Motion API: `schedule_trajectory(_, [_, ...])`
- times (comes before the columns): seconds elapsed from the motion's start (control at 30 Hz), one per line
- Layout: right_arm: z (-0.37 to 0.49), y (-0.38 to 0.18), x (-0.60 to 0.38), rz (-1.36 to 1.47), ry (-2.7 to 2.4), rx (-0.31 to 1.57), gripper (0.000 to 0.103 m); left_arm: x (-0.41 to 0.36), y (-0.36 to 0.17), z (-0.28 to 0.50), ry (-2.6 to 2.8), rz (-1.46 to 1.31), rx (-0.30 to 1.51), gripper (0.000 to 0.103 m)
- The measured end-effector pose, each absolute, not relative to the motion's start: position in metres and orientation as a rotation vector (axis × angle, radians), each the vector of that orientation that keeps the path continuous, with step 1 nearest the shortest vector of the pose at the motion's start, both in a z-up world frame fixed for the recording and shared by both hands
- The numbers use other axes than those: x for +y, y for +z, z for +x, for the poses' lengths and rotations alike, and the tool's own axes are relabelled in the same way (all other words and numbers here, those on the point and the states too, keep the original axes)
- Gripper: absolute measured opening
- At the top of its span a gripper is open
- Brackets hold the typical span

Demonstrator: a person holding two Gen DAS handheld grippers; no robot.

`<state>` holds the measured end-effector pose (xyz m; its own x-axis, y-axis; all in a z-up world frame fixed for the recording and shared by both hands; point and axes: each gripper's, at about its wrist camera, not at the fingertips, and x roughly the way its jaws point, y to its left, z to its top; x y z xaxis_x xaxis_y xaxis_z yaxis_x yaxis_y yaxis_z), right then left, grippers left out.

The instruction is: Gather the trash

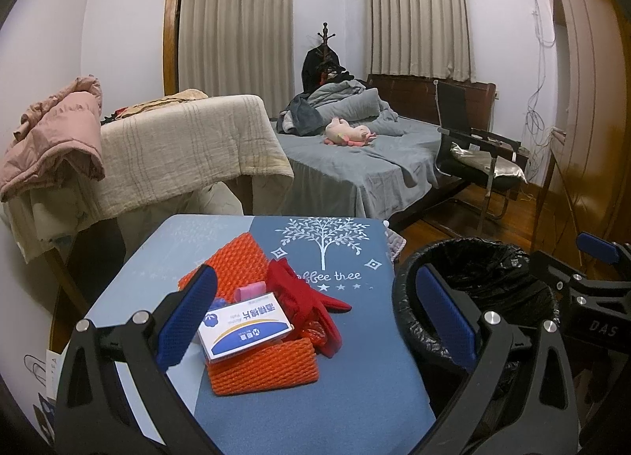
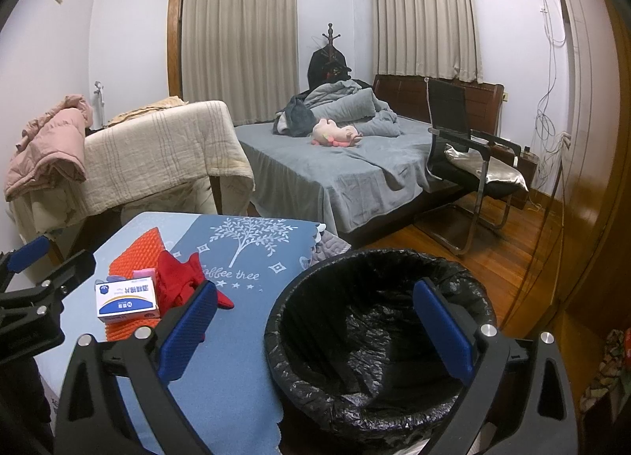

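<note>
While both tools, left tool (image 1: 315,321) and right tool (image 2: 315,328), gape wide and empty, the white-and-blue cardboard box (image 1: 245,329) tops orange foam netting (image 1: 263,370) on the bench, at nine o'clock from the black-lined bin (image 2: 378,332); a shallow pinch could spill it.

The left gripper (image 1: 315,321) and right gripper (image 2: 315,332) are matte black frames with textured blue finger pads (image 1: 189,317), silver round screws (image 1: 491,317), and white "DAS" lettering (image 1: 601,328).

Both wrist cameras look forward across the blue tablecloth (image 1: 276,396) toward the bed (image 2: 335,167). The left sits close over the trash pile; the right, beside it, hangs above the black-lined bin (image 2: 378,321).
</note>
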<state>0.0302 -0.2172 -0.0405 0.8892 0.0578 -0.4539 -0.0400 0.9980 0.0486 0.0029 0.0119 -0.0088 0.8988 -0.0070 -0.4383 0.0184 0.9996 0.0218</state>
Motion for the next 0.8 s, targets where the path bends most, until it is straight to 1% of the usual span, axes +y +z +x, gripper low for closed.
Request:
schedule_trajectory(0.3, [0.030, -0.040, -0.223, 0.038, 0.053, 0.474, 0.097, 0.014, -0.010, 0.003, -0.012, 0.026, 0.454, 0.098])
schedule_trajectory(0.43, [0.035, -0.044, -0.206, 0.036, 0.057, 0.478, 0.097, 0.024, -0.024, 0.006, -0.008, 0.020, 0.458, 0.098])
schedule_trajectory(0.63, [0.042, -0.061, -0.194, 0.030, 0.074, 0.483, 0.097, 0.028, -0.028, 0.009, 0.005, 0.016, 0.463, 0.098])
schedule_trajectory(0.8, [0.050, -0.060, -0.192, 0.035, 0.091, 0.491, 0.097, 0.031, -0.029, 0.012, 0.016, 0.008, 0.469, 0.098])
